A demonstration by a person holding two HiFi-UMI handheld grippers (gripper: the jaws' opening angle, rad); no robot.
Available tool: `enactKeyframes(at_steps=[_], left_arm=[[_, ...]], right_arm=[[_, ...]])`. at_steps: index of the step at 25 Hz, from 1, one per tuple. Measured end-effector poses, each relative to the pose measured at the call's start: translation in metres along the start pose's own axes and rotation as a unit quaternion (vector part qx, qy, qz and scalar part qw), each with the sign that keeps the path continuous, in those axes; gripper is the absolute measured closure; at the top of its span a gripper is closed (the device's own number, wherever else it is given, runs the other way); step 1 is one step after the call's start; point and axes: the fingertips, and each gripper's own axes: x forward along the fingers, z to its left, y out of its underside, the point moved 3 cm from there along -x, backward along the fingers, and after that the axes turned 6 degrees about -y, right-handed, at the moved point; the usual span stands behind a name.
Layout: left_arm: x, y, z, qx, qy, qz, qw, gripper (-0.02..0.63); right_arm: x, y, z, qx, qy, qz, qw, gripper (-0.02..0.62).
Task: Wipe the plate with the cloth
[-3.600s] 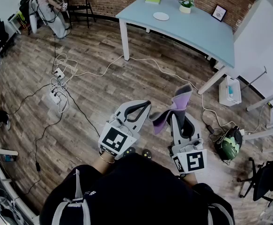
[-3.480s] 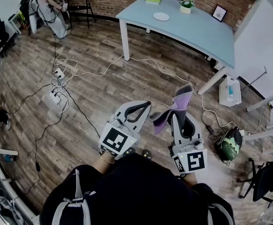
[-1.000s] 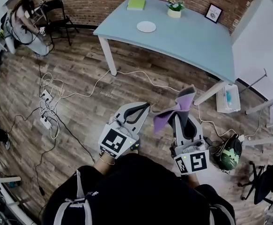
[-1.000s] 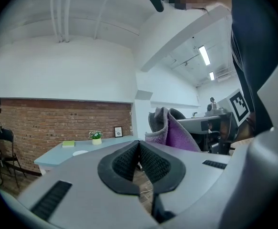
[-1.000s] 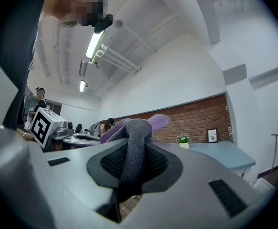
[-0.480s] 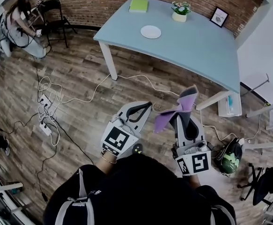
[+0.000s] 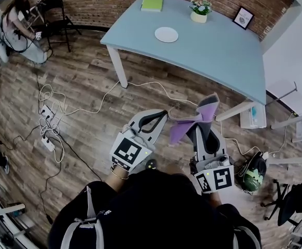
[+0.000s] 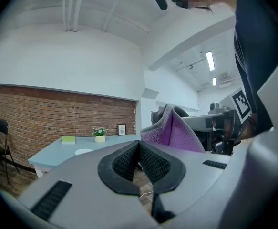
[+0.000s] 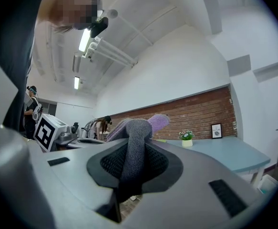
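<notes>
Purple-grey cloth (image 7: pixel 184 130) folded, pinched in right hand-held gripper (image 9: pixel 134 162); left hand-held gripper (image 8: pixel 139 149) pressed together.

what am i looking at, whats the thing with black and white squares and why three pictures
No robot here: a person holds a hand-held gripper in each hand, and the cubes with squares are part of them. One picture looks down from a head camera; the other two look along each gripper's jaws. The left hand-held gripper is shut and empty. The right hand-held gripper is shut on a purple cloth. Ahead stands a blue table with a white plate and a plant.
</notes>
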Motion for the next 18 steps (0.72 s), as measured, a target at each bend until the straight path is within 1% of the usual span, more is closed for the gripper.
enactKeyframes(at_steps=[3,6,10,14,18], left_arm=[[0.0,0.0,0.006,-0.015,-0.009,0.002,0.9998,0.606],[0.0,0.002,0.014,-0.007,-0.014,0.002,0.9999,0.606],[0.01,0.002,0.023,-0.008,-0.022,0.002,0.9997,0.606],[0.029,0.005,0.03,-0.009,-0.024,0.005,0.9996,0.606],[0.053,0.008,0.04,-0.012,-0.027,0.008,0.9995,0.606]], right_arm=[[0.006,0.002,0.001,0.007,-0.009,0.001,1.0,0.534],[0.015,0.001,0.0,0.003,-0.015,0.0,1.0,0.534],[0.028,-0.001,-0.008,0.002,-0.024,-0.001,1.0,0.534],[0.04,0.001,-0.026,0.003,-0.028,0.001,1.0,0.534],[0.058,0.004,-0.051,0.016,-0.032,0.006,0.999,0.534]])
